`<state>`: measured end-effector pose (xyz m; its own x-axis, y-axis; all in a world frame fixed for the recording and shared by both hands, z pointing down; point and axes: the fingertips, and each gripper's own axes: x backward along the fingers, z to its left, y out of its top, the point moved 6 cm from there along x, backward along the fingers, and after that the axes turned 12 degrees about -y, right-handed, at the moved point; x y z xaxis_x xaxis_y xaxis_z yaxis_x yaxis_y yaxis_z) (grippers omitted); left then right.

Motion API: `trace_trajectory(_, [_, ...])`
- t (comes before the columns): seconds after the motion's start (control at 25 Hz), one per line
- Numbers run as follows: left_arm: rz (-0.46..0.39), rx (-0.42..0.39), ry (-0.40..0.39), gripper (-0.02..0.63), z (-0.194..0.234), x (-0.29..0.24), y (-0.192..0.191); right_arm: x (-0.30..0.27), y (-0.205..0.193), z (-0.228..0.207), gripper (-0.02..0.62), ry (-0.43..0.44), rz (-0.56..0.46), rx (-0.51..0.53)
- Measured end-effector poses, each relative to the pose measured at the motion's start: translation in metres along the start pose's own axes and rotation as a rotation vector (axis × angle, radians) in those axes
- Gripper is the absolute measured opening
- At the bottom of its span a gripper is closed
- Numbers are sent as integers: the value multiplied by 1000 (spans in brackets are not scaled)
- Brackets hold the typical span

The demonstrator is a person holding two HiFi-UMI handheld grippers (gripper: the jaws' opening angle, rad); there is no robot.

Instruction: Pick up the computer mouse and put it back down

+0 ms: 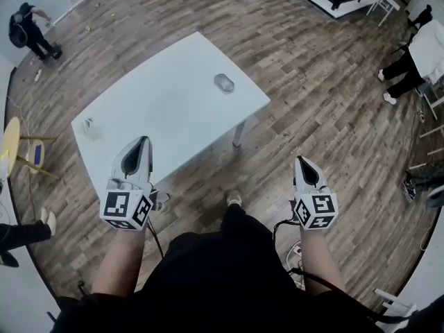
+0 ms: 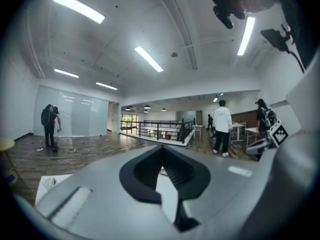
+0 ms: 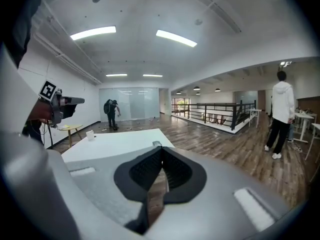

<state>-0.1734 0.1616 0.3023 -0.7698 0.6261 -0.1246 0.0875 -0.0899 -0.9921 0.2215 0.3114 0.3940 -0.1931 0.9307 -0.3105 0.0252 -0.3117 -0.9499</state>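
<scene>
A grey computer mouse (image 1: 223,82) lies near the far right edge of the white table (image 1: 159,109). In the right gripper view the mouse (image 3: 157,144) shows as a small bump just above the jaw tips. My left gripper (image 1: 144,140) hangs over the table's near edge, well short of the mouse; its jaws (image 2: 160,146) meet at the tips with nothing between them. My right gripper (image 1: 299,159) is over the wooden floor to the right of the table, shut and empty (image 3: 161,148). Both point roughly level towards the table.
A small white object (image 1: 88,125) stands at the table's left end. A yellow round side table (image 1: 10,144) is at the far left. People stand around: one at the back left (image 1: 31,30), one in white at the right (image 1: 416,61). A black railing (image 3: 220,111) runs across the back.
</scene>
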Motion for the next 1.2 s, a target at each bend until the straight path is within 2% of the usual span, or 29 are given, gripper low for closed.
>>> trace_trajectory(0.2, [13,11,50,2,11,-49,7,-64,16,-21,2,74,35,26])
trace_trajectory(0.36, [34,18,89,2,18,-66,8,-106,25,-28,2,112,51,34])
trace_trajectory(0.64, [52,1,168,2,44,-69,16,-152,33,-5,2,182,68,44])
trace_trajectory(0.84, [60,-20,201,2,70,-62,0,-175,42,24,2,228,61,81])
trace_trajectory(1.0, [58,-57,166,2,84,-76,1,-192,60,29,2,215,40,103])
trace_trajectory(1.2, [-2,-43,137,2,107,-93,9,-213,79,37,2,184,24,118])
